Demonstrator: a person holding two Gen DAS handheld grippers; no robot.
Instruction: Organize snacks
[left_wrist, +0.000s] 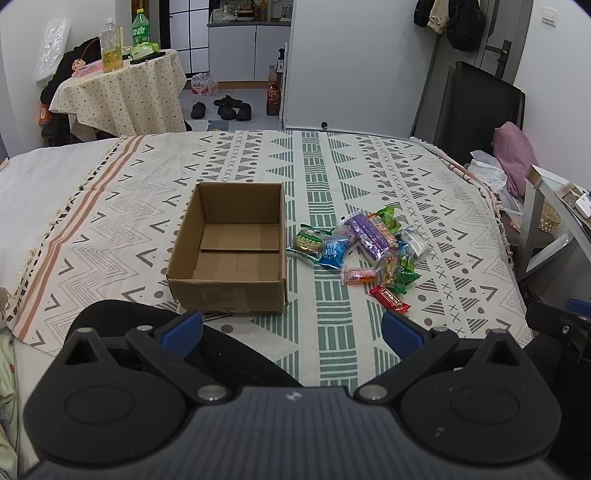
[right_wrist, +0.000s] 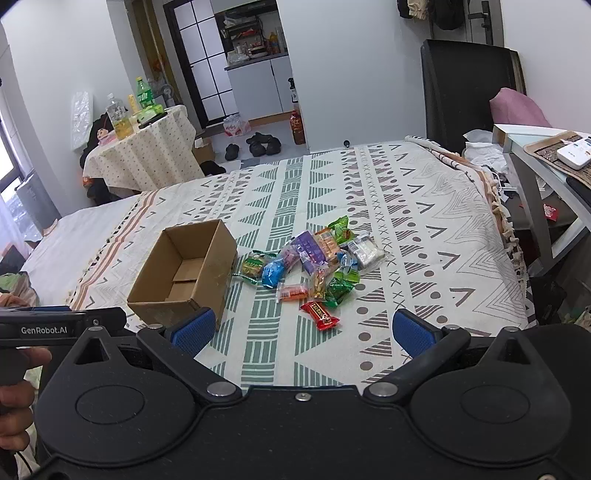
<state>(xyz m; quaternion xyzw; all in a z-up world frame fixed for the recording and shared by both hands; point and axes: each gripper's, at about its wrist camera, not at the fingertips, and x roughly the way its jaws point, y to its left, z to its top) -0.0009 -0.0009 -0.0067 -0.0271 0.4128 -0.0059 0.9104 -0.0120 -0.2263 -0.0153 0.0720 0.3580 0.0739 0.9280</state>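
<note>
Both grippers are spread wide with nothing between the blue pads; the left gripper (left_wrist: 291, 330) hangs low over the patterned blanket (left_wrist: 369, 177), its near-side pad pretty much lined up with the front wall of the cardboard box (left_wrist: 227, 291); the right gripper (right_wrist: 303, 328) sits just short of the snack pile (right_wrist: 317, 258), and the red wrapper (right_wrist: 320, 315) is the closest thing to it, lying just ahead, between the two pads but not touching either.

The box is open-topped and has nothing in it, just the folded bottom flaps showing; it stands upright on the blanket to the left of the snacks. The snacks are all bunched in one loose heap right beside the box's right wall; from the left wrist view you get a green-and-yellow pack (left_wrist: 306, 242) nearest the box, a blue one (left_wrist: 334, 253) next to it, a purple pack (left_wrist: 367, 234) on top of the middle, an orange one (left_wrist: 358, 275) toward the front, and a silvery pack (left_wrist: 415, 240) on the far right edge.

Further back there's a small round table (left_wrist: 122, 92) with a dotted cloth and a couple of bottles (left_wrist: 110, 46) on it; some black shoes (left_wrist: 229, 107) sit on the floor past the bed. In the right wrist view the left gripper's body is visible at the left edge, with the person's hand (right_wrist: 18, 387) on it.
</note>
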